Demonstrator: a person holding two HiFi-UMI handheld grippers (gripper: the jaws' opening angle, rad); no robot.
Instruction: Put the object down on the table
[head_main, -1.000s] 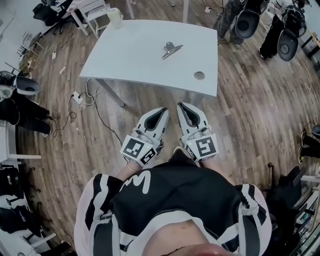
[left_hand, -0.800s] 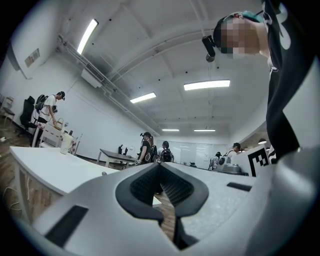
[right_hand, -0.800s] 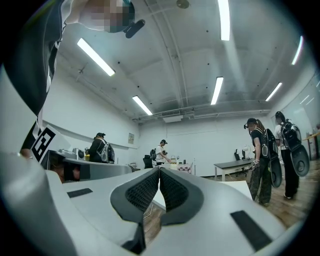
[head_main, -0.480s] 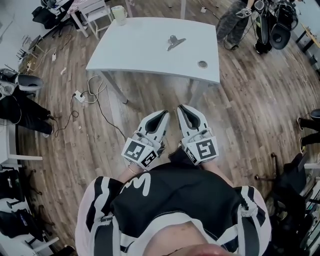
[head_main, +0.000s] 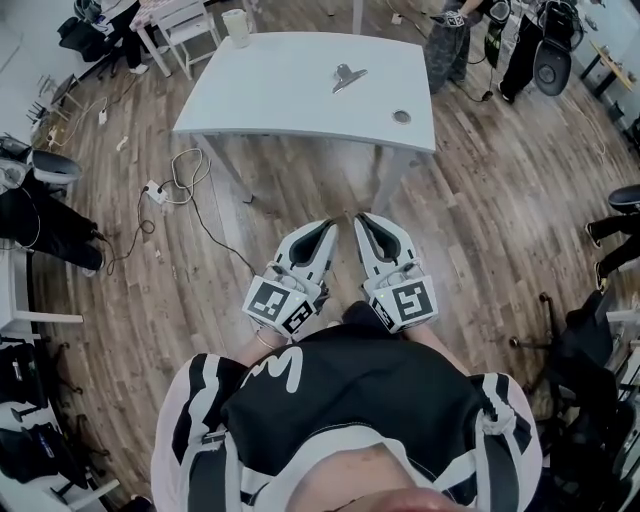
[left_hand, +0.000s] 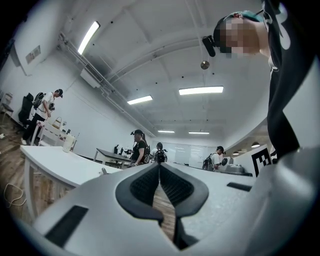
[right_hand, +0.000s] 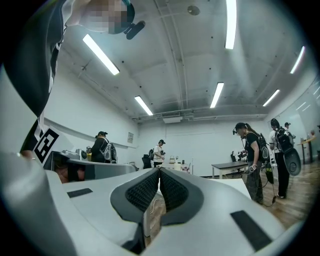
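A silver metal clip (head_main: 349, 76) lies on the white table (head_main: 280, 100), far ahead of both grippers; it also shows small on the table (left_hand: 60, 162) as the clip (left_hand: 103, 171) in the left gripper view. My left gripper (head_main: 328, 228) and right gripper (head_main: 362, 218) are held side by side close to the person's waist, over the wooden floor and short of the table's near edge. Both are shut with nothing between the jaws: the left gripper (left_hand: 159, 167) and the right gripper (right_hand: 159, 172) each show their black pads meeting at the tips.
A pale cup (head_main: 235, 27) stands at the table's far left corner and a round grommet (head_main: 401, 117) sits near its right front. A power strip with cables (head_main: 155, 192) lies on the floor to the left. People and bags (head_main: 520, 40) are at the far right.
The table with the clip has slid upward and farther off in the head view. Both grippers have stayed shut and in place at the waist.
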